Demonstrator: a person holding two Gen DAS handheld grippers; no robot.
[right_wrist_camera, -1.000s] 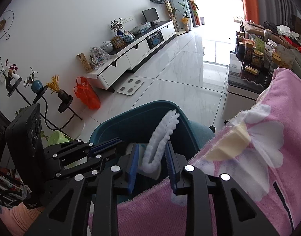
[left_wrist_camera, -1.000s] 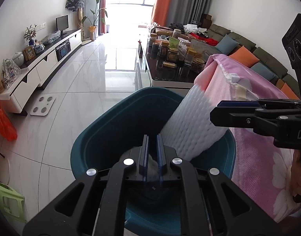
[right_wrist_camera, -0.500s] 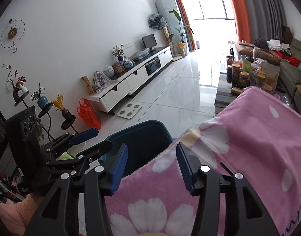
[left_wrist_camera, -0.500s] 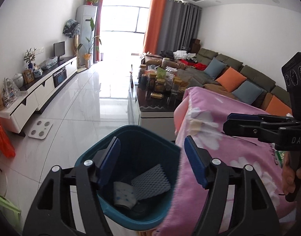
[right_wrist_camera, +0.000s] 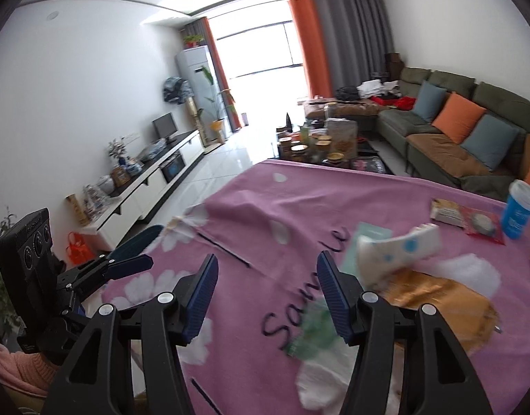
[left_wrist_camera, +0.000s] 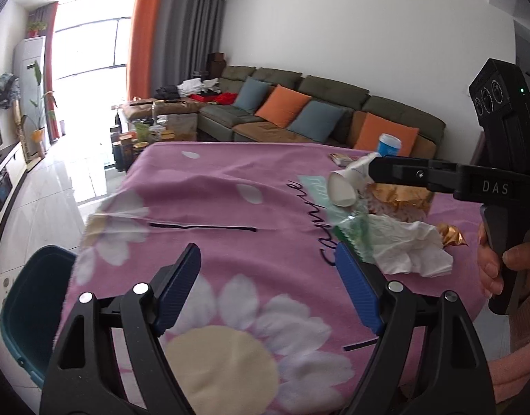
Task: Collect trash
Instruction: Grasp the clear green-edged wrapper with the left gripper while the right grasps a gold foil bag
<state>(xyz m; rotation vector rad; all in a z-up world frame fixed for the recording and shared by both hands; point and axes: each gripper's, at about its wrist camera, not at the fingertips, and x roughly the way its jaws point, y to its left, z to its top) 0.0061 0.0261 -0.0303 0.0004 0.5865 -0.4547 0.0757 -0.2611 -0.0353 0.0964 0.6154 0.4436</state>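
Pink blanket [left_wrist_camera: 251, 207] w/ trash [left_wrist_camera: 403, 245] (crumpled)

Blanket [left_wrist_camera: 230, 207] covers the table; bin [left_wrist_camera: 29, 307] stands on the floor off its left near corner. Trash sits on the blanket's right part: cup [left_wrist_camera: 348, 183] on its side, tissue [left_wrist_camera: 410, 245] nearer, tub [right_wrist_camera: 517, 211] upright behind. Sofa [left_wrist_camera: 299, 110] lies beyond the table.

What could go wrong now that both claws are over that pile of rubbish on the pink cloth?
The upright blue cup stands close behind the pile, so a careless reach might topple it. The crumpled tissue and green wrapper overlap, so one pinch may drag the other along. The teal bin sits off the table's edge; light scraps could fall short of it.
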